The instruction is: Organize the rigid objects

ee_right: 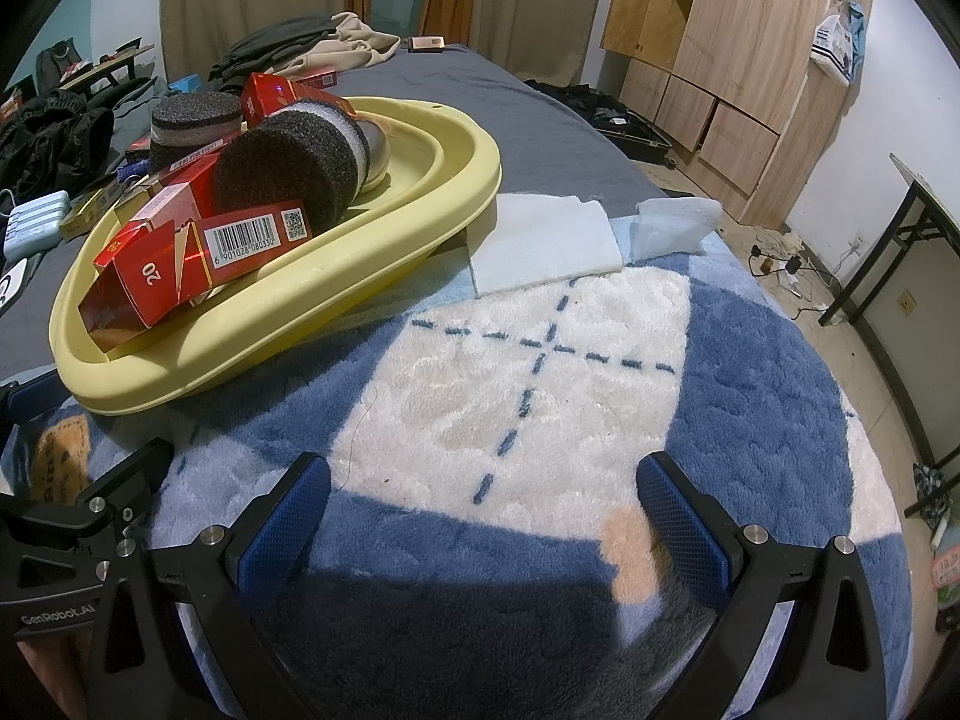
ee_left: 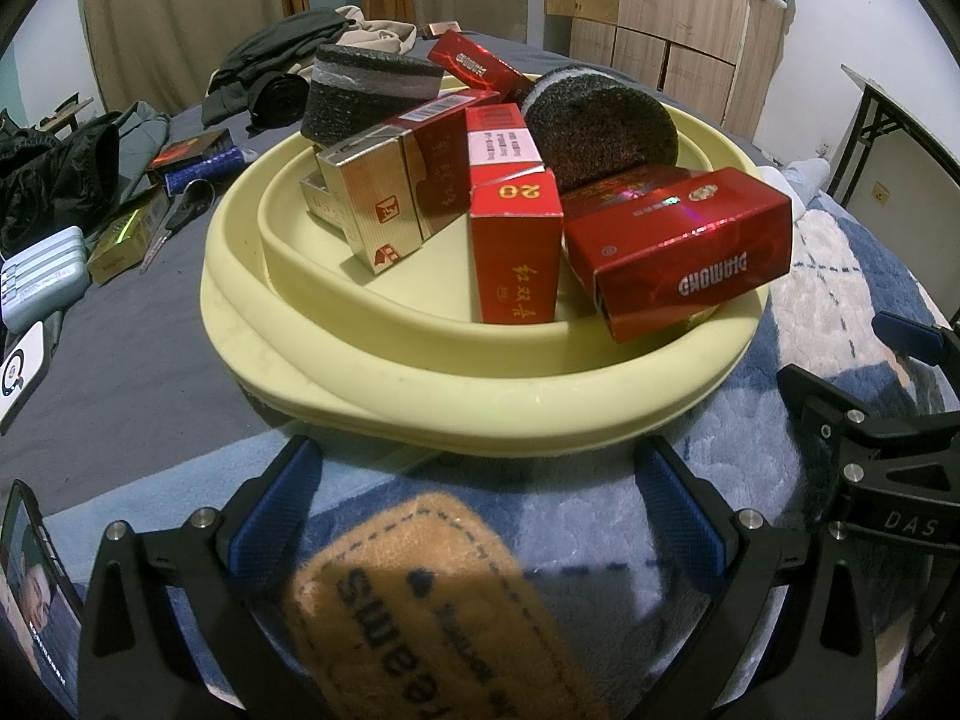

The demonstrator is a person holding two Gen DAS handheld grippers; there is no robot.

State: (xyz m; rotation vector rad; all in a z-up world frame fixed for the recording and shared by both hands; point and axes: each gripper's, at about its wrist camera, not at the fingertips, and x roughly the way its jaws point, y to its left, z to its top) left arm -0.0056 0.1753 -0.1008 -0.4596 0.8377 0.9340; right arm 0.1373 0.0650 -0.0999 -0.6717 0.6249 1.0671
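Bed point(ee_right: 540, 120) with grey sheet carries a blue-and-white plush blanket point(ee_right: 540, 372), yellow basin point(ee_right: 336, 252), folded cloths point(ee_right: 540, 240), clothing point(ee_right: 288, 42), and loose boxes point(ee_left: 120, 246).

Dim indoor light; a dark shadow falls across the near blanket point(ee_right: 516, 360). Heavy fisheye bending and black corners; near foreground soft.

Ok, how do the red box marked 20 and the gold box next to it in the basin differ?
The red box marked 20 stands upright against the near inner wall of the yellow basin; the gold box is tilted, leaning back on the packs behind. The red box's top flap looks slightly lifted, while the gold box's looks shut. The red one is glossy red with gold characters, the gold one finely striped. Both are similar rigid packs.
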